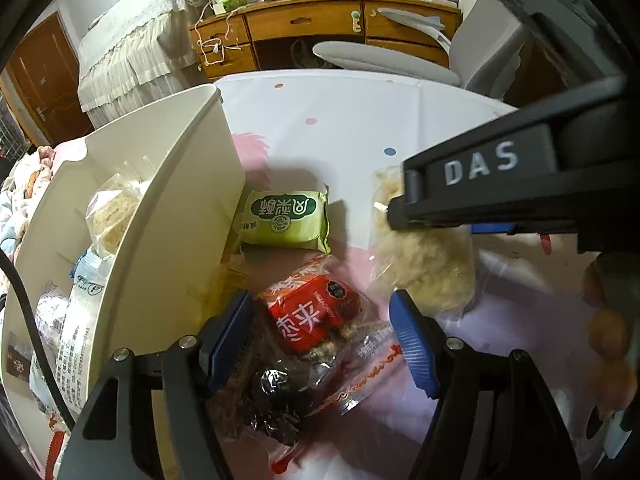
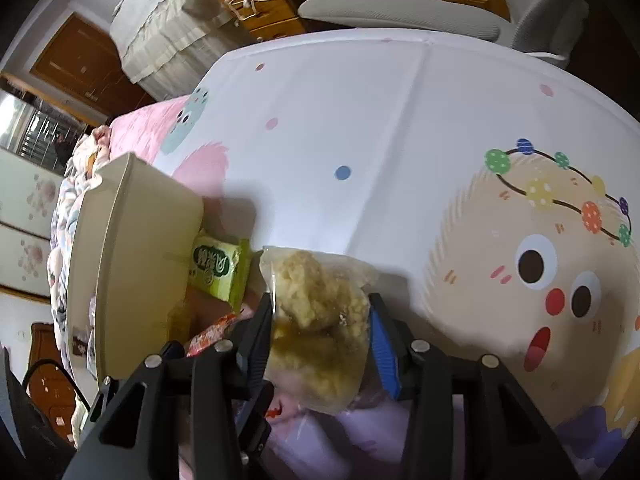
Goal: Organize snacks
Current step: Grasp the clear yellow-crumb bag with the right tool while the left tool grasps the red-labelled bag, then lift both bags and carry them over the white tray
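Pick-up step: right gripper [image 2: 320, 336] clamped on clear pastry bag [image 2: 320, 320] at lower centre, left gripper [image 1: 324, 340] open astride red pack [image 1: 316, 312] w/o pressing; next, close left, lift both into bin [image 1: 168, 216] at left.

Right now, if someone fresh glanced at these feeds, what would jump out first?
The right tool is clamped on a clear bag of pale crumbly snack above the cartoon-print cloth. The left tool straddles a red-labelled packet, its pads apart from it. A cream bin holding snacks stands at left, a green packet against its wall.
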`<state>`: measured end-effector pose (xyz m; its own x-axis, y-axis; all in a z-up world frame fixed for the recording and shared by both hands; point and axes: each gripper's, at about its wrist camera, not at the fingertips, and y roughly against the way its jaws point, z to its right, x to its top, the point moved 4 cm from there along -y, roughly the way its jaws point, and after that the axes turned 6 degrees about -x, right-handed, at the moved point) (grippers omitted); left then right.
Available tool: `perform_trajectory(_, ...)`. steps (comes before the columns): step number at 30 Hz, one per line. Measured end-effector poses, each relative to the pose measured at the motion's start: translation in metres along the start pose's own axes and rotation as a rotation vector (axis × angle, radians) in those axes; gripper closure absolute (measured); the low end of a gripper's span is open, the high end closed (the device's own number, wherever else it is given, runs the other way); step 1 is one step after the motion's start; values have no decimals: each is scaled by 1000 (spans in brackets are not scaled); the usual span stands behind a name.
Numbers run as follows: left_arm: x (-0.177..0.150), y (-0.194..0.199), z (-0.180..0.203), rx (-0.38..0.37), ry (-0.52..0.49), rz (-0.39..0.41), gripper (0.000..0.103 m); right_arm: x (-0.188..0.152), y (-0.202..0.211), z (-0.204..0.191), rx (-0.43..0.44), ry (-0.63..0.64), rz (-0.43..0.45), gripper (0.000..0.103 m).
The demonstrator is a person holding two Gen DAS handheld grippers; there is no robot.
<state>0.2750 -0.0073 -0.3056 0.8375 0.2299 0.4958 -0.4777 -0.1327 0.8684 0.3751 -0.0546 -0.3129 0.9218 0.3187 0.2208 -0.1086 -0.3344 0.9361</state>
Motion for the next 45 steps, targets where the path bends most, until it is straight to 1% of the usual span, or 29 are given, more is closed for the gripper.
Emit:
perform_trajectory(4, 3, -14, -4, -3, 18, -50, 34, 0, 5, 11, -29, -23, 16, 60)
perform_trajectory(7, 4, -21, -7, -11, 33, -74, 40, -1, 9, 21, -40, -58, 17, 60)
perform_trajectory(13, 6, -22, -5, -10, 19, -72, 48, -6, 14, 30, -51, -106, 13, 60)
perform_trajectory(16, 7, -23, -5, -9, 16, -83, 50, -10, 18, 34, -56, -123, 13, 61)
perform_trajectory(21, 7, -19, -12, -17, 35, -103, 51, -20, 24, 37, -72, -119, 3, 62)
perform_trajectory(26, 4, -14, -10, -37, 38, -116, 51, -39, 35, 42, -93, -122, -10, 63)
perform_trajectory(34, -3, 21, -7, -72, 12, -77, 51, -83, 67, 46, -133, -123, -20, 63)
perform_trajectory(38, -10, 49, -5, -88, -11, -42, 51, -114, 86, 46, -145, -141, -17, 63)
perform_trajectory(45, -30, 107, -7, -116, -51, 5, 51, -167, 111, 34, -128, -186, -3, 63)
